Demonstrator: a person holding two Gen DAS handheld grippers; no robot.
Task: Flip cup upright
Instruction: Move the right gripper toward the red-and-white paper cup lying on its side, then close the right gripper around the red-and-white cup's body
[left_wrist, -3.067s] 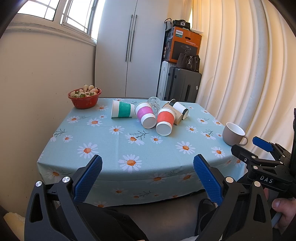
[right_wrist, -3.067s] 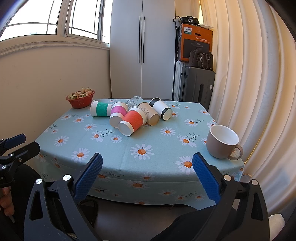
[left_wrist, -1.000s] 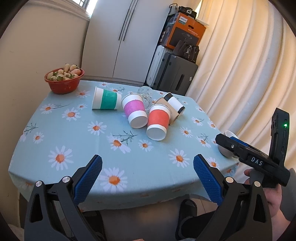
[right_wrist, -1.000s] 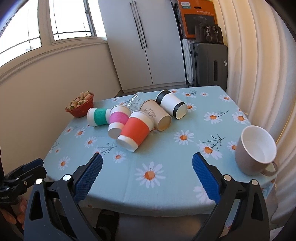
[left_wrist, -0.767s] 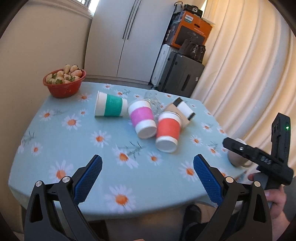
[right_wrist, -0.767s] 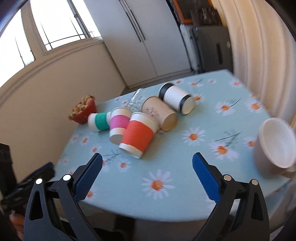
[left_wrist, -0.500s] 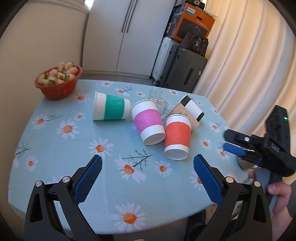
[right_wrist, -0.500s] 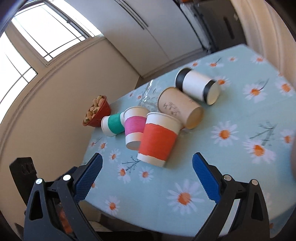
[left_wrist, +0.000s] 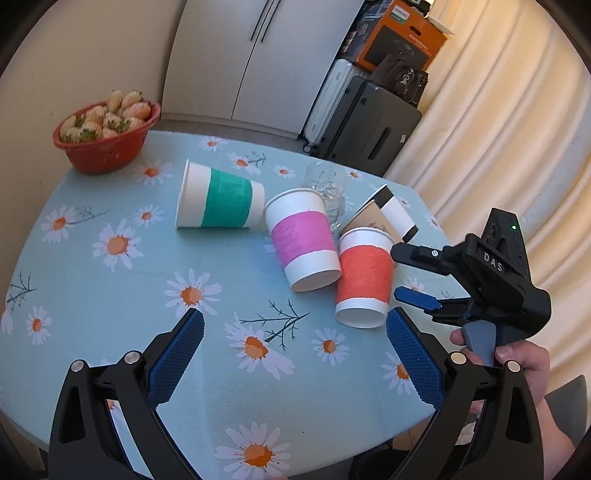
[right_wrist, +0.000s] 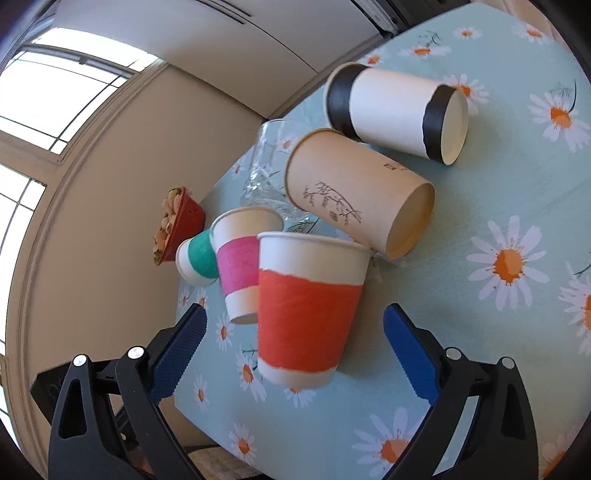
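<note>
Right claw (right_wrist: 293, 338) (wide open) just short of orange cup (right_wrist: 308, 306).

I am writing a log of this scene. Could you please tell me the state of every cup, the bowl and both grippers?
Orange cup: on its side.
Pink cup: on its side.
Green cup: on its side.
Brown cup: on its side.
Black-banded cup: on its side.
Bowl: upright, full.
Left gripper: open.
Right gripper: open.

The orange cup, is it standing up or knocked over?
Knocked over. The orange cup lies on its side on the tablecloth, leaning against the pink cup.
</note>
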